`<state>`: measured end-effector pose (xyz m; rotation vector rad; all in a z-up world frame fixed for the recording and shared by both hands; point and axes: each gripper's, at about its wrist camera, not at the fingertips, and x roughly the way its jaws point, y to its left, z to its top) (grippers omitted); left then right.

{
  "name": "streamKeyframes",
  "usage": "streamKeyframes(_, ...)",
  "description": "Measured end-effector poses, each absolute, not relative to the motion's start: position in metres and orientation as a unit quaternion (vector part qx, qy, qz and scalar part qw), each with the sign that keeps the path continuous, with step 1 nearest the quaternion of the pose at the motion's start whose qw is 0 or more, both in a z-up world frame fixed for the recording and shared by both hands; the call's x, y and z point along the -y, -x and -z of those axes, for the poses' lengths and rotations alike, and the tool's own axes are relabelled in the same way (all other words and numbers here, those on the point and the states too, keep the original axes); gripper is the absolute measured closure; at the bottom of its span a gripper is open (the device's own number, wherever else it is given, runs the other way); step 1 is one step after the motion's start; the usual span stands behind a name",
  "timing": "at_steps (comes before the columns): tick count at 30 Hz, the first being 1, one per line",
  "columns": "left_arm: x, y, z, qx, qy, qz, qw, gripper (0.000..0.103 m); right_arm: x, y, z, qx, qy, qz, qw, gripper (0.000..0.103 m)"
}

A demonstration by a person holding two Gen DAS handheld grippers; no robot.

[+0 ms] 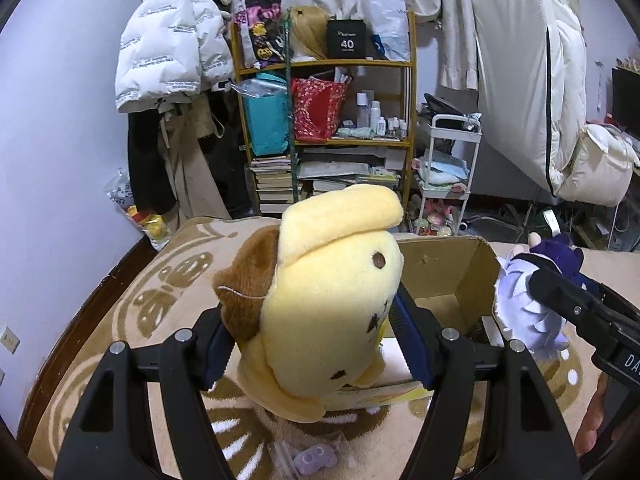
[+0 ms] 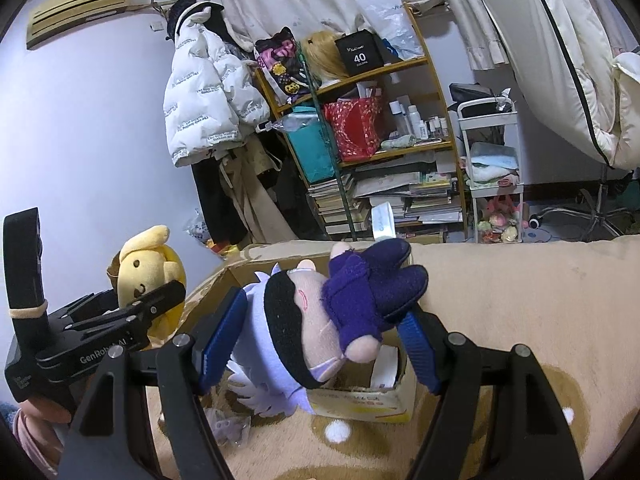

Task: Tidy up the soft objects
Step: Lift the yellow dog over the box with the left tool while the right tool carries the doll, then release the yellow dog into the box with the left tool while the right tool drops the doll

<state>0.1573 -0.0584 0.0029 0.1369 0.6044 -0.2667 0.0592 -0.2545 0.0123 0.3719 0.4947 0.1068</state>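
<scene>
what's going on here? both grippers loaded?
Yes. A person holds a gripper in each hand. The left gripper is clamped on a yellow dog plush, and the right gripper is clamped on a doll with pale lilac hair and purple clothes. Both toys are held above an open cardboard box sitting on a beige patterned blanket. Neither toy is in the box yet.

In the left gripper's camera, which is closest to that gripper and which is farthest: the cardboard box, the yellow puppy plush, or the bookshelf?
1. Yellow puppy plush: squeezed between the left gripper's blue pads.
2. Cardboard box: open, on the blanket just behind the plush, a bit to the right.
3. Bookshelf: far back against the wall, past the bed's edge.
</scene>
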Motion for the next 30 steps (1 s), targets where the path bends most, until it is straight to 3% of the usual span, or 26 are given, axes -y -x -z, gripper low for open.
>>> streamKeyframes(12, 0.076, -0.176, 0.019, -0.315, -0.086, 0.144, 0.934, 0.031, 0.254, -0.091, 0.001, -0.266, -0.188, -0.05, 0.944, 0.024)
streamKeyframes(18, 0.078, -0.183, 0.025, -0.32, -0.083, 0.143, 0.933, 0.024, 0.254, -0.098, 0.011, -0.278, -0.184, -0.045, 0.942, 0.023)
streamKeyframes(22, 0.075, -0.184, 0.028, -0.32, -0.082, 0.13, 0.935, 0.014, 0.254, -0.099, 0.017, -0.286, -0.186, -0.043, 0.939, 0.022)
streamKeyframes(30, 0.07, -0.182, 0.028, -0.326, -0.079, 0.133, 0.933, 0.011, 0.26, -0.1, 0.019, -0.293, -0.197, -0.042, 0.935, 0.021)
